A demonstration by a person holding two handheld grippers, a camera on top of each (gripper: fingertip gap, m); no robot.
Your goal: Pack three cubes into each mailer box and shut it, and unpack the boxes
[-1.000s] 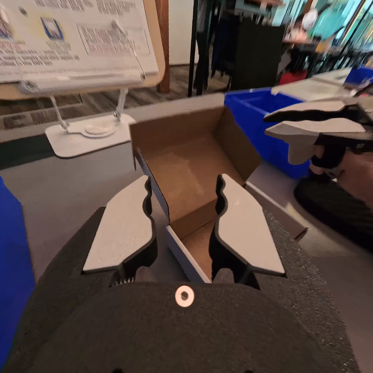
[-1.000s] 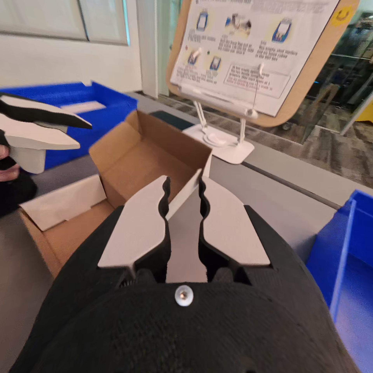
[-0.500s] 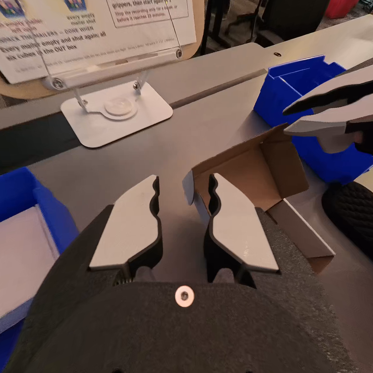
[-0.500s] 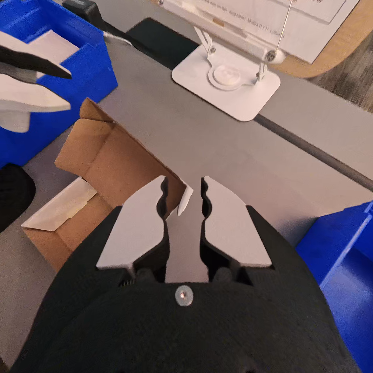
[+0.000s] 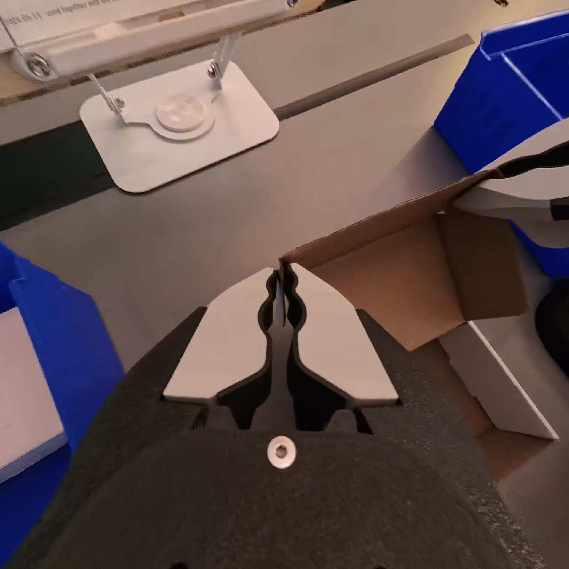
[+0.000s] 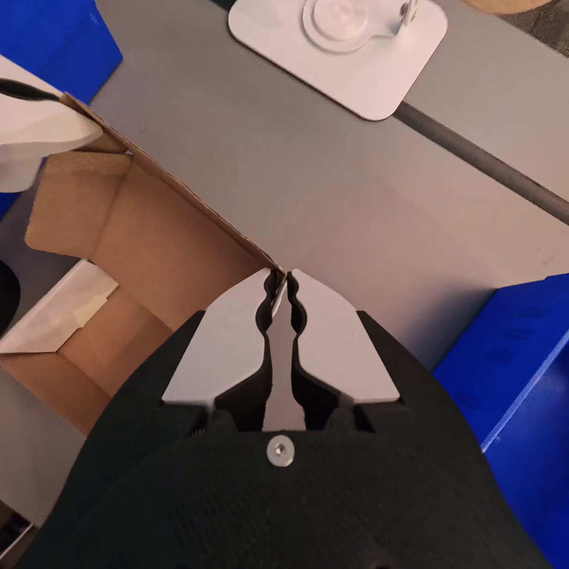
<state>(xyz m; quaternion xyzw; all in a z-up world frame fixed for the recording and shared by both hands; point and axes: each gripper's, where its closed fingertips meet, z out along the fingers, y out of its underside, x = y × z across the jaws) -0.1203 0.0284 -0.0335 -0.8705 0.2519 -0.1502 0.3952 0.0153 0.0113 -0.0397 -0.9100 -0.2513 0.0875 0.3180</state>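
The mailer box point(image 5: 409, 286) is standing open on the grey table point(image 5: 215, 234), its lid raised, brown kraft inside and white outside. No cubes are showing in the part of the interior that is visible. It looks light and thin-walled: corrugated card that is stiff across a panel but folding readily along its creases, so it is likely to flex or skid if pulled by one corner alone. The free edge of the lid and its side flaps are the natural places to take hold, and both tools are doing just that.

The left hand-held gripper point(image 5: 279, 272) is pinching the lid's near corner, a sliver of white card showing between its pressed-together fingertips point(image 5: 246, 292). The right hand-held gripper point(image 6: 278, 274) is clamping the opposite end of the same lid edge, card again caught between its jaws. Each one is appearing in the other's view as a pale blade at the far corner. The fingers are smooth, matt, pale grey plates with wavy black inner rims, set in a coarse black foam-like body.

Beyond the box, a white sheet-metal stand base point(image 5: 181, 129) with rounded corners is sitting on the table, carrying a board. Glossy blue plastic bins point(image 5: 505, 92) are flanking the work area on both sides.
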